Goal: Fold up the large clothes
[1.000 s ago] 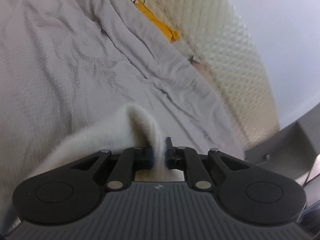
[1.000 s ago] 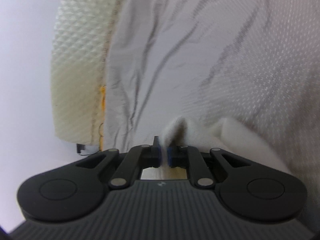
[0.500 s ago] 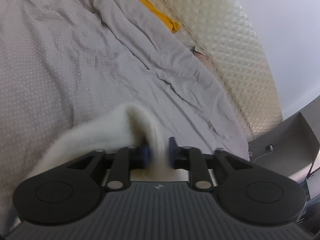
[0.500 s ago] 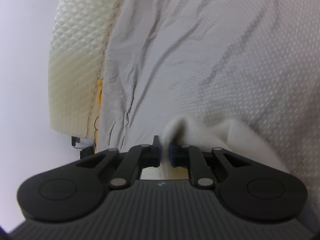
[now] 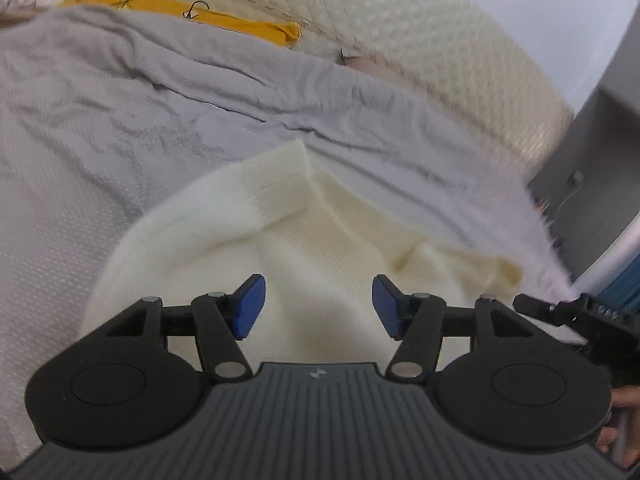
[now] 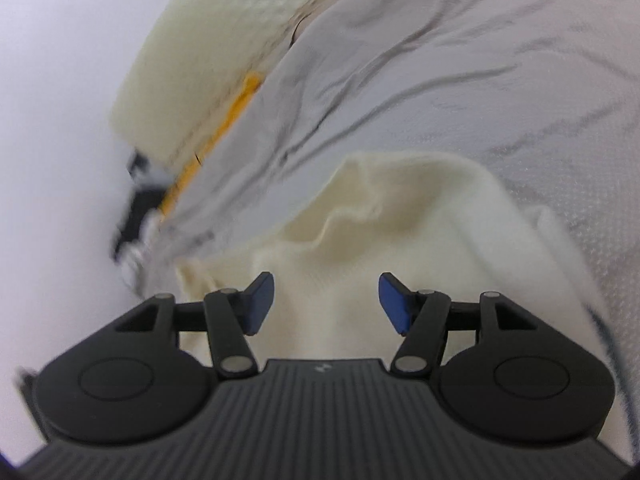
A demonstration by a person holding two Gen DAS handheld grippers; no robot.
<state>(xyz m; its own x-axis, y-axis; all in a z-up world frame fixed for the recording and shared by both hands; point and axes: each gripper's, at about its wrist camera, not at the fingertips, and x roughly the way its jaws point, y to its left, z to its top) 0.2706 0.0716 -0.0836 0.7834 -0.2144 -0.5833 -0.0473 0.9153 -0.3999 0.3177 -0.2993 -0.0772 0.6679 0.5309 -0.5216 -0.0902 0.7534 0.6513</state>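
Observation:
A cream knit sweater (image 5: 304,232) lies in a loose heap on the grey bed sheet (image 5: 100,128). My left gripper (image 5: 318,306) is open just above it, its blue pads (image 5: 250,306) apart and holding nothing. In the right wrist view the same sweater (image 6: 400,216) lies under my right gripper (image 6: 326,302), which is also open and empty, its pads (image 6: 262,304) spread wide. The other gripper's black body (image 5: 580,316) shows at the right edge of the left wrist view.
A cream quilted headboard (image 5: 420,40) runs along the far side of the bed, with a yellow cloth (image 5: 192,12) at its foot. A grey cabinet (image 5: 600,152) stands at the right. The headboard (image 6: 208,64) and a white wall (image 6: 52,120) show in the right wrist view.
Both grippers have opened and let go of the cream sweater, which has dropped onto the sheet in a heap. Both views have swung round.

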